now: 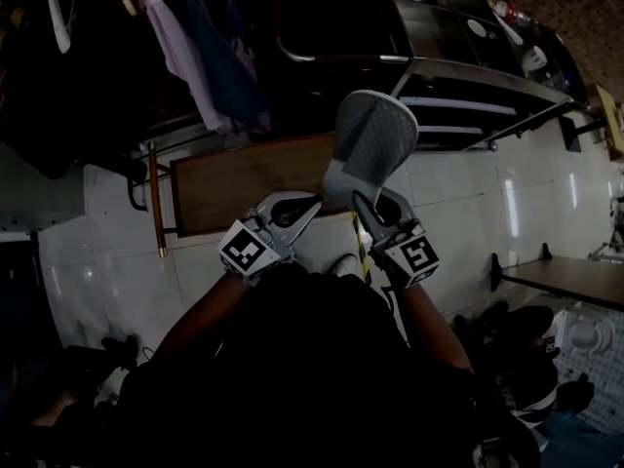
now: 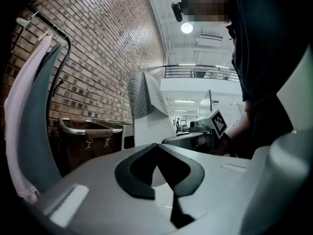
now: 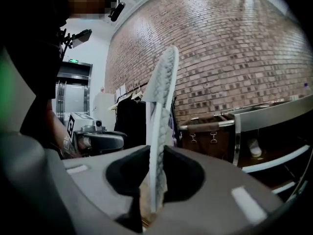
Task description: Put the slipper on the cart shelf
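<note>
A grey quilted slipper (image 1: 370,149) is raised in front of me, sole facing up in the head view. My right gripper (image 1: 363,206) is shut on its heel end. In the right gripper view the slipper (image 3: 160,111) stands edge-on, pinched between the two dark pads. To the left of it my left gripper (image 1: 310,206) is shut with nothing in it. In the left gripper view its tips (image 2: 156,147) meet, and the slipper (image 2: 146,106) rises just beyond them. The metal cart (image 1: 468,91) with its shelves stands ahead to the right; its shelf rail (image 3: 274,114) also shows in the right gripper view.
A brown canvas bin (image 1: 249,178) on a metal frame stands straight ahead. Clothes (image 1: 200,52) hang on a rack at the upper left. A brick wall (image 3: 234,48) runs behind the cart. A dark table edge (image 1: 565,286) is at the right. A pale object (image 3: 253,148) lies on a lower cart shelf.
</note>
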A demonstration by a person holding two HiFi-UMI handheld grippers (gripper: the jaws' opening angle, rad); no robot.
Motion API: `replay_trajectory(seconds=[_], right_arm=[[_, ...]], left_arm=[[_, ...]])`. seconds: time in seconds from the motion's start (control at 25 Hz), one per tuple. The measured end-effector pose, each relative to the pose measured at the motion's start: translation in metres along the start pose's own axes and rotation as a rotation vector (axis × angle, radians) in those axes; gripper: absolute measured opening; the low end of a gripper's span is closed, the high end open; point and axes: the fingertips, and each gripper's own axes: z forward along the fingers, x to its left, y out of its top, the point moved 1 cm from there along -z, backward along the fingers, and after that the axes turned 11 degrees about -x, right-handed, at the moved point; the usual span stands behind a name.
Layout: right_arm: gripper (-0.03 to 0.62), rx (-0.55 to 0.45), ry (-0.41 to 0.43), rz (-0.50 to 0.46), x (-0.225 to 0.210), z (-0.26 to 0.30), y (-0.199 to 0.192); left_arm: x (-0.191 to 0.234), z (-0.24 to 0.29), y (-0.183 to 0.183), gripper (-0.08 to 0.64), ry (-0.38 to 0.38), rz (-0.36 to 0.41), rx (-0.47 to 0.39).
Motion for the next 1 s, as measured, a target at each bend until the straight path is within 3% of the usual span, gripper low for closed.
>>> replay_trajectory(seconds=[0.28,0.52,1.0], right_arm=[[0.067,-0.065,-0.034,-0.049,-0.006,-0.021,0.028],[0.067,-0.062,-0.05,-0.053,-0.012,-0.029,0.025],[0.067,-0.06,-0.075,-0.046,-0.018,-0.035,0.023]], left_arm=[[-0.016,0.014,-0.002,0.002,-0.038,0.081,0.035],[-0.021,0.019,0.008,0.003,-0.042,0.023,-0.017],[-0.019,0.026,-0.001,0.003,-0.067,0.04,-0.005]])
